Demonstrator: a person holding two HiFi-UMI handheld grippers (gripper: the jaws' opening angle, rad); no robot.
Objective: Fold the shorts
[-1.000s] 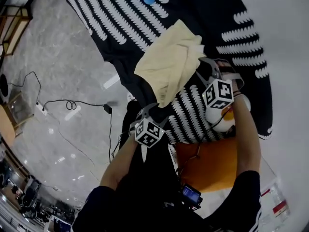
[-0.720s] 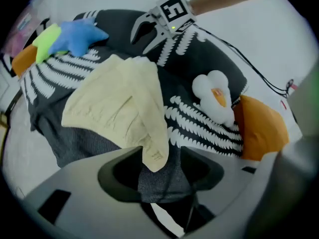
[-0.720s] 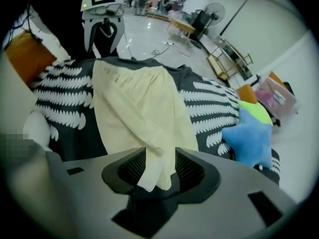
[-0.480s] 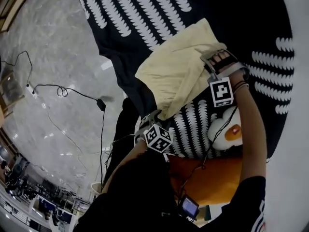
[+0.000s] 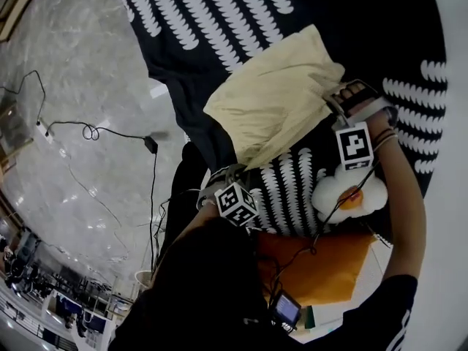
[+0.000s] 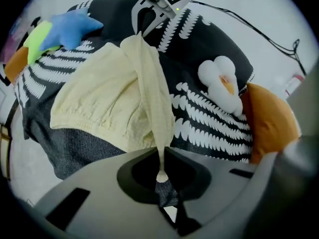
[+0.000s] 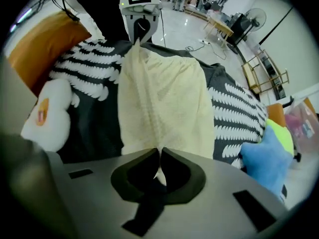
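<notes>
One pair of pale yellow shorts point(image 5: 274, 97) lay spread on a black cover point(image 5: 219, 13) printed with rows of white feather shapes, near the cover's edge closest to the person. In the left gripper view its gathered elastic band showed at the left, and a raised fold of fabric ran from one gripper to the other.

Two grippers, both engaged on the garment:
- Left gripper point(image 5: 232, 171): at the corner of the shorts nearest the person, pointing steeply down. Its jaws had just been closing and were clamped together on a thin pinch of the yellow fabric.
- Right gripper point(image 5: 344, 98): at the opposite end of the same edge, pointing straight down. Its jaws had likewise just been closing and were pressed together on the fabric edge.

Surrounding items:
- One fried-egg plush point(image 5: 349, 193), white with an orange centre, on the cover just beside the right forearm.
- One orange cushion point(image 5: 322, 263), next to the plush, by the person's body.
- One blue star plush point(image 6: 70, 25) and one green and orange soft item point(image 6: 35, 41), at the far side of the cover, well apart from the shorts.
- One black cable point(image 5: 88, 131), trailing over the grey marbled floor point(image 5: 73, 79) beyond the cover.
</notes>
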